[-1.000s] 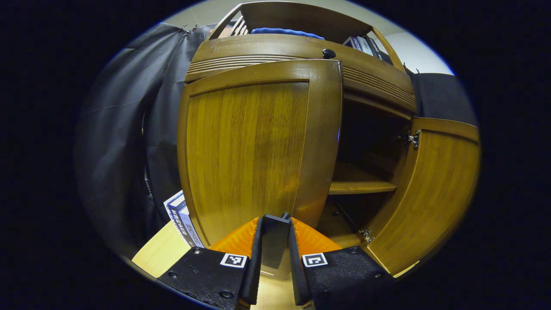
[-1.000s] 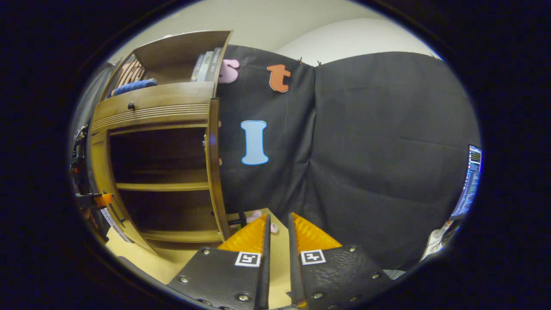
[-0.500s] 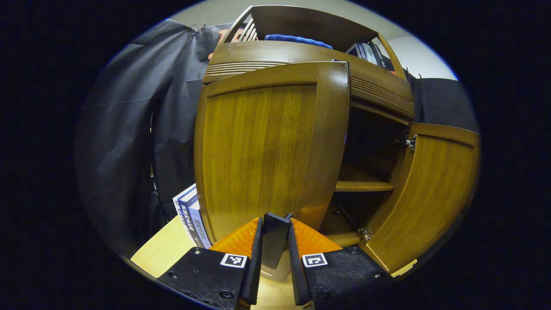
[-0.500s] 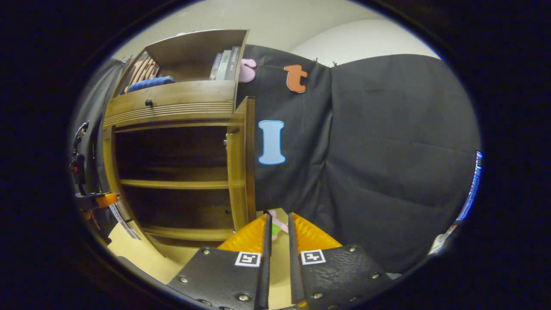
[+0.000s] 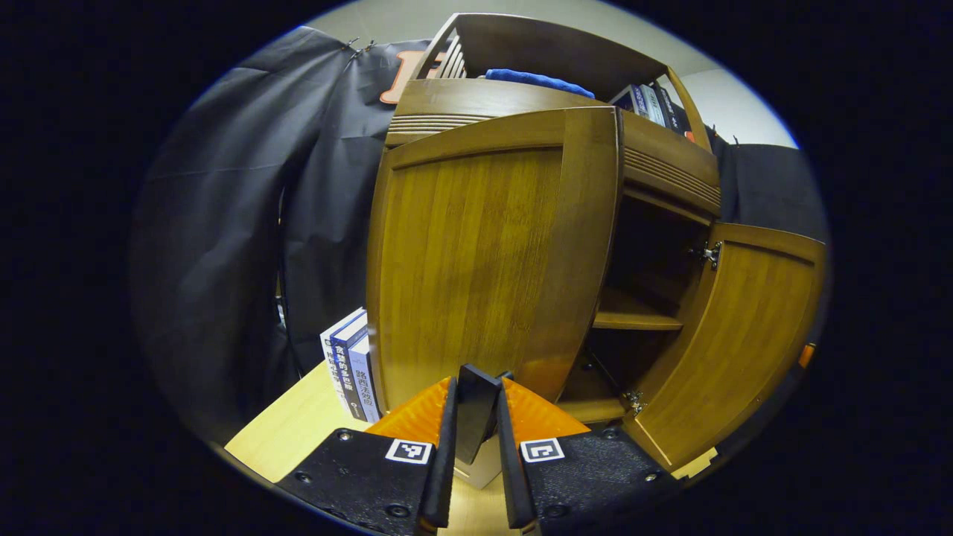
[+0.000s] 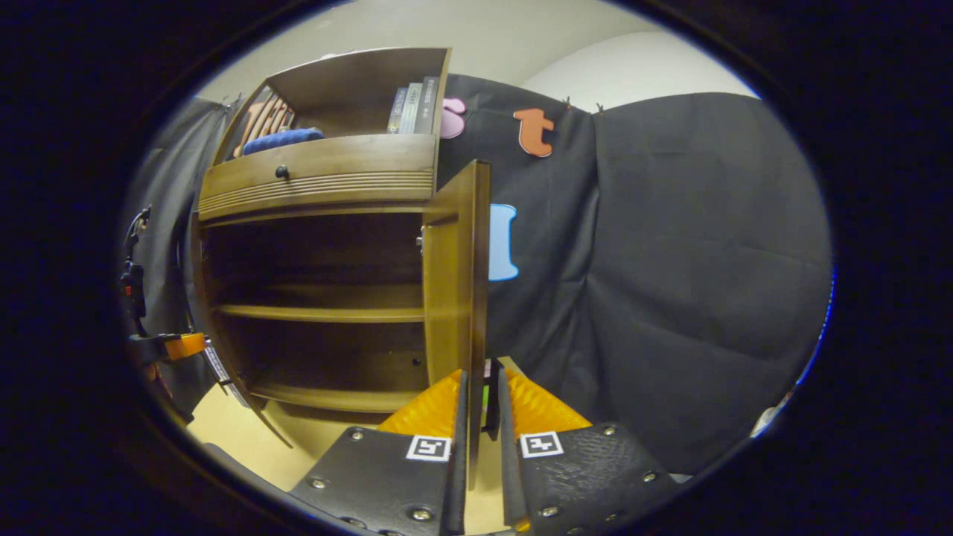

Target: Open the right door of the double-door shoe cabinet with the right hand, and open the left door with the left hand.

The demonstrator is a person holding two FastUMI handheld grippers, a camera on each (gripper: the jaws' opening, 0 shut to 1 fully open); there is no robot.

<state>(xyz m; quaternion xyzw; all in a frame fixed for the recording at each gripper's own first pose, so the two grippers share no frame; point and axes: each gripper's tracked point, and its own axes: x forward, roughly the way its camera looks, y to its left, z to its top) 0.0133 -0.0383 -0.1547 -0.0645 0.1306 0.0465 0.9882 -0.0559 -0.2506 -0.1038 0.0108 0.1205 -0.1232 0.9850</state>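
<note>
The wooden shoe cabinet (image 6: 320, 175) stands with both doors swung out. In the left gripper view the left door (image 5: 476, 260) faces me, partly open. My left gripper (image 5: 476, 381) is shut on a dark handle (image 5: 473, 409) at that door's lower corner. The right door (image 5: 744, 335) hangs wide open beyond. In the right gripper view the right door (image 6: 450, 298) is seen almost edge-on. Its lower edge runs into the narrow slit of my right gripper (image 6: 480, 372), whose fingers are drawn together. Whether they press on the door I cannot tell. The left gripper (image 6: 175, 346) shows at the far left.
Several books (image 5: 350, 365) stand on the pale table (image 5: 298, 432) left of the cabinet. A blue cloth (image 6: 283, 139) and more books (image 6: 413, 108) sit in the top shelf. Inside the cabinet is a bare middle shelf (image 6: 320, 313). Black cloth walls close in behind.
The left door has swung further out with my left gripper on its handle. The right gripper has shifted toward the right door, whose edge now lines up with its slit.
</note>
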